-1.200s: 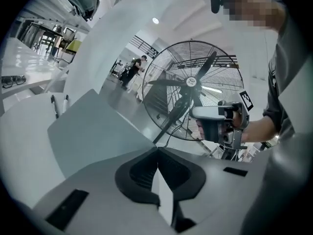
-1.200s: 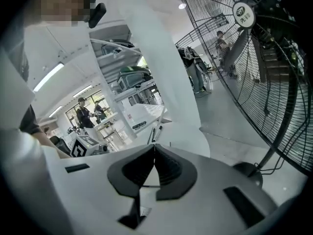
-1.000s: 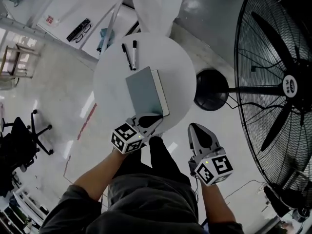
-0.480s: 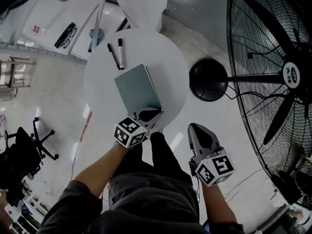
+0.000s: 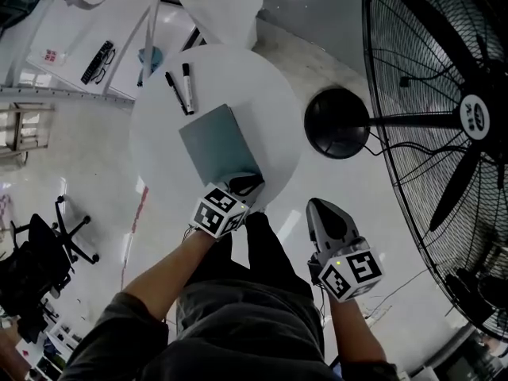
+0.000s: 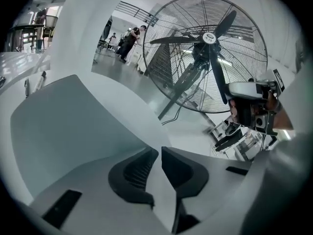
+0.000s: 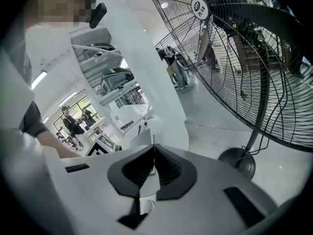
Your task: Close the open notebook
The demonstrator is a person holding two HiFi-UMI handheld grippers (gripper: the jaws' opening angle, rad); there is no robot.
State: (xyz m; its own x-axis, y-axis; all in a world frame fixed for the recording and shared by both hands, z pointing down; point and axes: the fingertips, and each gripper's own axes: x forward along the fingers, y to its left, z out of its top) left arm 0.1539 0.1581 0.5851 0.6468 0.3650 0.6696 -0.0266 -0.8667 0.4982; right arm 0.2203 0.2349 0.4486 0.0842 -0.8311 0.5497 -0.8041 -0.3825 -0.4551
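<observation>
**A:** Far left first?

**B:** Office chair [image 5: 36, 252] on the floor, approx 8 o'clock from the round white table [image 5: 270, 109]. Glasses [image 5: 95, 62] on a desk out at 10 o'clock.

**A:** And on the table?

**B:** Two markers [image 5: 178, 90] side by side near the 11 o'clock rim. The notebook [image 5: 216, 145] is closed with its grey-green cover up. It lies skewed, from the centre twd 6 o'clock.

**A:** Left tool?

**B:** The left gripper [image 5: 244, 186] is at the table's 5–6 o'clock edge, tips over the notebook's near corner. Can't tell if they touch it. Jaws are a thin slit apart w/ nothing btwn them.

**A:** Right tool?

**B:** The right gripper [image 5: 321, 209] is off the table at approx 4 o'clock, over the floor and well apart from the notebook. Its jaws are pressed together at the tips and grip nothing.

**A:** Further right?

**B:** A round black fan base [image 5: 337, 123] sits on the floor at 3 o'clock, just beside the table. The big fan [image 5: 444, 109] fills the right edge.
</observation>
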